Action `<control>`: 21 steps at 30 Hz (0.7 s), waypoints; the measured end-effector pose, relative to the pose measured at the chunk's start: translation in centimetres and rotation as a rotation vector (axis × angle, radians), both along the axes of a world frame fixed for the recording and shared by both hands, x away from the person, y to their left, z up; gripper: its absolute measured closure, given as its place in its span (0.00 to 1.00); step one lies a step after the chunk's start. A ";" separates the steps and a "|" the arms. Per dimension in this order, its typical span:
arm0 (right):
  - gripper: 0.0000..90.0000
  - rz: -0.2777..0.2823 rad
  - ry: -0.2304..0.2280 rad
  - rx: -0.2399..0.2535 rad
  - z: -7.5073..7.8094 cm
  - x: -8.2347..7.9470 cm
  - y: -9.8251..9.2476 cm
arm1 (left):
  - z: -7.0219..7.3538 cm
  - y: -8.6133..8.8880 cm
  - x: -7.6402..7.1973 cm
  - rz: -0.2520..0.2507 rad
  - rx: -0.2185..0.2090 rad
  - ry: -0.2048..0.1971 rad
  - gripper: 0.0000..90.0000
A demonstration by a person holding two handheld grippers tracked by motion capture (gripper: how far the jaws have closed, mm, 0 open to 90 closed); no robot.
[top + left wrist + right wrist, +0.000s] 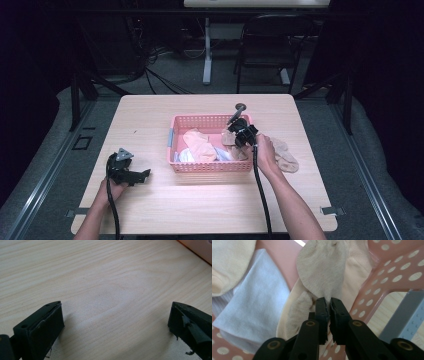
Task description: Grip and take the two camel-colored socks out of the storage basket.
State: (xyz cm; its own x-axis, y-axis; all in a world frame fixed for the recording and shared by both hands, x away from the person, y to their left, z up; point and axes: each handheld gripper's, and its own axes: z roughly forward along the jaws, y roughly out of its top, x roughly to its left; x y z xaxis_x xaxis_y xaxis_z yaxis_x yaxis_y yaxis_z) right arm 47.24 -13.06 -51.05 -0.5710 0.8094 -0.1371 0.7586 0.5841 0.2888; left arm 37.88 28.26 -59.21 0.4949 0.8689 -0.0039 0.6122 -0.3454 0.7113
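Right gripper (329,301) reaches into the right end of the pink basket (210,121), tilted down over the rim. Its jaws are pinched together on a beige sock (322,270); in the right gripper view the knit fabric bunches right at the tips, with almost no gap between the pads. This sock lies inside the basket, against the perforated right wall, draped over a paler cream piece under it.

Other laundry in the basket: a white cloth (254,297) to the left of the gripped sock, and a peach-coloured sock (199,145) toward the middle. These overlap; where one ends and the next begins is hard to read from the high view.

A second beige sock (287,157) lies on the table (150,120), outside the basket, just beside the right hand (265,152).

Left gripper (131,175) sits low over bare wood at the near left of the table, well apart from the basket. Its jaws stand wide apart with nothing between them; in the left gripper view a corner of the basket shows at top right.
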 end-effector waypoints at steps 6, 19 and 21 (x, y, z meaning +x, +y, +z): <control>0.97 -0.006 -0.029 0.065 1.0 -0.5 -0.1 | 0.0 0.0 0.0 0.000 0.000 0.000 0.00; 0.98 0.029 -0.075 0.166 4.4 -1.8 -1.1 | 0.0 0.0 0.0 -0.001 0.000 0.000 0.00; 0.98 0.041 -0.086 0.165 5.1 -2.0 -1.2 | 0.0 0.0 0.0 -0.001 0.000 0.000 0.00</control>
State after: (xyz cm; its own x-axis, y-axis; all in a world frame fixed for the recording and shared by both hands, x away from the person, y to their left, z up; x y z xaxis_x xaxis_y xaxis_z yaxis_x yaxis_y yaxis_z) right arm 45.29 -14.31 -45.91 -0.5961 0.8011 -0.0541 0.7035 0.5536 0.4456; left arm 37.89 28.26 -59.21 0.4957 0.8685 -0.0039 0.6116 -0.3459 0.7116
